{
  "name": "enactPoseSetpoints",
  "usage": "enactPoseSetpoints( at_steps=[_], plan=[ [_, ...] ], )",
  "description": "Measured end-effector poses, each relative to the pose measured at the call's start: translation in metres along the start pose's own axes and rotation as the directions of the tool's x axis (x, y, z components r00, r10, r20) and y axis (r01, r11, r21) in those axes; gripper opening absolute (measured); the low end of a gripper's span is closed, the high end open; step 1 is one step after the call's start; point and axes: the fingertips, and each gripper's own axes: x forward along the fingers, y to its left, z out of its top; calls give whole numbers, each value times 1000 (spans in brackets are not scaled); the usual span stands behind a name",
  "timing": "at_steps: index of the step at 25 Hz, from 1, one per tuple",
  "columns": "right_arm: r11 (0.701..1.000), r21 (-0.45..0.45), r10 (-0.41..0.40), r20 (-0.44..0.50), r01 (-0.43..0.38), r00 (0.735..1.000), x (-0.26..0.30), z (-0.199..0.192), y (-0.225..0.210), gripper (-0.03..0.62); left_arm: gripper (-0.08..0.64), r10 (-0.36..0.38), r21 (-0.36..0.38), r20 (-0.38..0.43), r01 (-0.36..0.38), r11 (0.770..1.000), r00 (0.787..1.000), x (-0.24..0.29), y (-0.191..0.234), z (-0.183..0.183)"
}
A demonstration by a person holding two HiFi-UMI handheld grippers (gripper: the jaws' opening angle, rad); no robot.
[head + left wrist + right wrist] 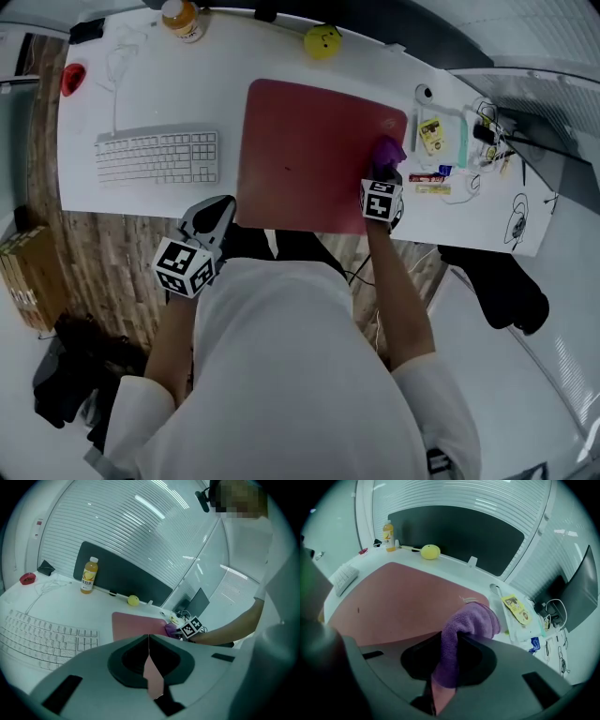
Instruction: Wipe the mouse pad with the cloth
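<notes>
A dark red mouse pad (pixel 309 155) (pixel 393 599) (pixel 136 623) lies on the white desk (pixel 141 89). My right gripper (pixel 384 169) (pixel 454 641) is shut on a purple cloth (pixel 387 152) (pixel 471 620), which bulges out over the pad's right part near its front edge. My left gripper (pixel 217 217) (pixel 149 641) hovers at the desk's front edge, left of the pad's near corner, jaws shut with nothing between them.
A white keyboard (pixel 157 157) lies left of the pad. A juice bottle (pixel 181 19) and a yellow ball (pixel 322 41) stand at the back. Packets, cables and a yellow card (pixel 431 134) crowd the desk's right end. A red object (pixel 73 79) sits far left.
</notes>
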Motion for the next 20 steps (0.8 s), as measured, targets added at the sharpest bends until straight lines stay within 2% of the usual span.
enactPoseSetpoints(
  at_steps=[14,20],
  plan=[
    [997,-22,74,28,-73,997,-6,34,85,83,18,18,-31,45,-17,999,999,-10,43,2],
    [990,-70,127,38,-124,991,-8,52,122,83,18,33,-58,55,-30,998,998,-14,58,0]
  ],
)
